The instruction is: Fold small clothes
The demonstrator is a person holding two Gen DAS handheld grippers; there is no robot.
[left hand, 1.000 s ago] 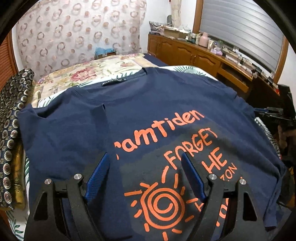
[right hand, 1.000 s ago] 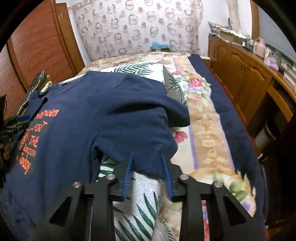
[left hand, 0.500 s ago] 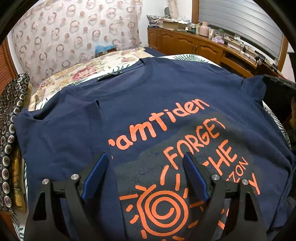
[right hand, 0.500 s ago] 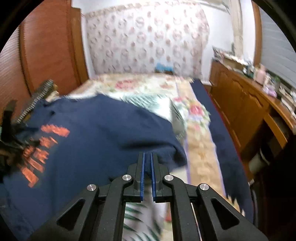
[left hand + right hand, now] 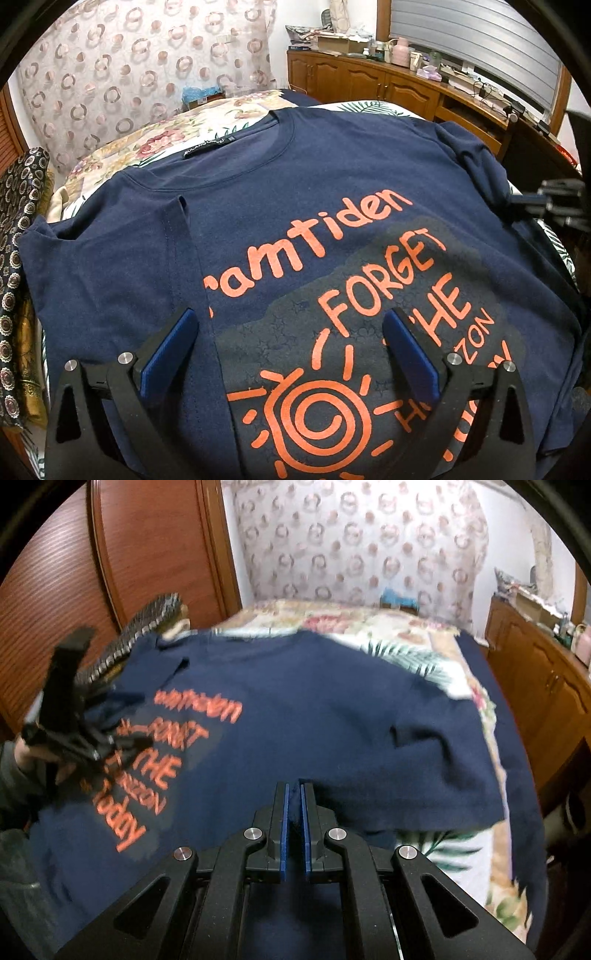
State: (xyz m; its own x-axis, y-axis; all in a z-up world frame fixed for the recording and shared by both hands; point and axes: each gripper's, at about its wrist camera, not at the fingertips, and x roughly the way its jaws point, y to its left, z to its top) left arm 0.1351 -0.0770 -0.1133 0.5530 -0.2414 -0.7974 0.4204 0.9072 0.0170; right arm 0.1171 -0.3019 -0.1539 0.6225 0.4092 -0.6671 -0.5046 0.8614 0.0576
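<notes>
Right fingers (image 5: 293, 805) pinch navy T-shirt (image 5: 295, 206), collar pointing away.

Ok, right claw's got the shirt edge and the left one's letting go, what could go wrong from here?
1. The right claw pinches only a thin bit of the navy T-shirt; it could slip out mid-fold.
2. The left claw is opening with shirt fabric right beneath it, so a pad may snag and drag the front.
3. The left sleeve is already tucked over; pulling across may undo it.
</notes>
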